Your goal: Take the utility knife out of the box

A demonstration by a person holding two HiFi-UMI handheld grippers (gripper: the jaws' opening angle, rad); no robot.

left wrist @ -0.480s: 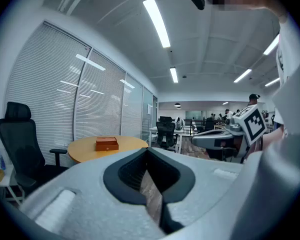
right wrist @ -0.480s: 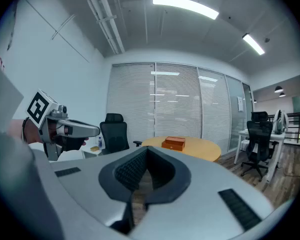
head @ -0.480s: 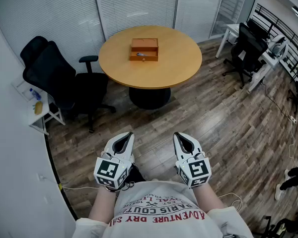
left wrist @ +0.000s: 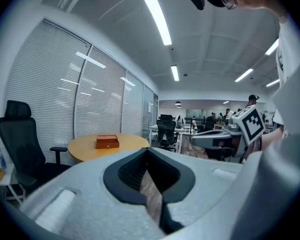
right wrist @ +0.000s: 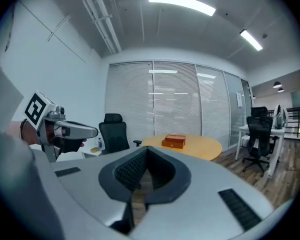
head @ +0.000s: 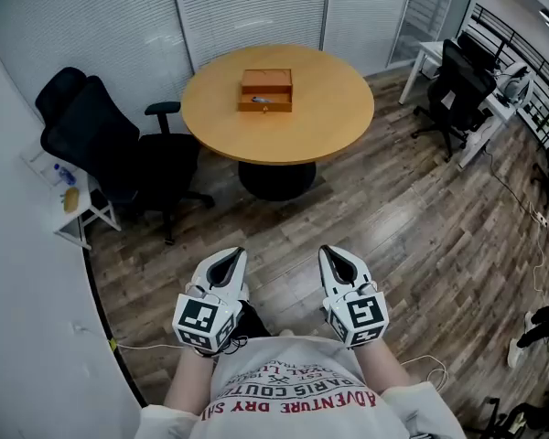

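both jaws closed and empty: left gripper (head: 227, 265) and right gripper (head: 337, 263) near; wooden box (head: 266, 91) far on round table (head: 334, 122).

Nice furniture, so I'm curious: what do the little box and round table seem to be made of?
Box: probably wood, reddish-brown, matte, with a seam across its front. Table: light wood or wood-look laminate, smooth with a soft sheen; can't tell which.

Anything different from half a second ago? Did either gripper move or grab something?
Nothing visibly changed. The left gripper and right gripper stay shut and empty, held low in front of the person. The wooden box sits untouched on the round table.
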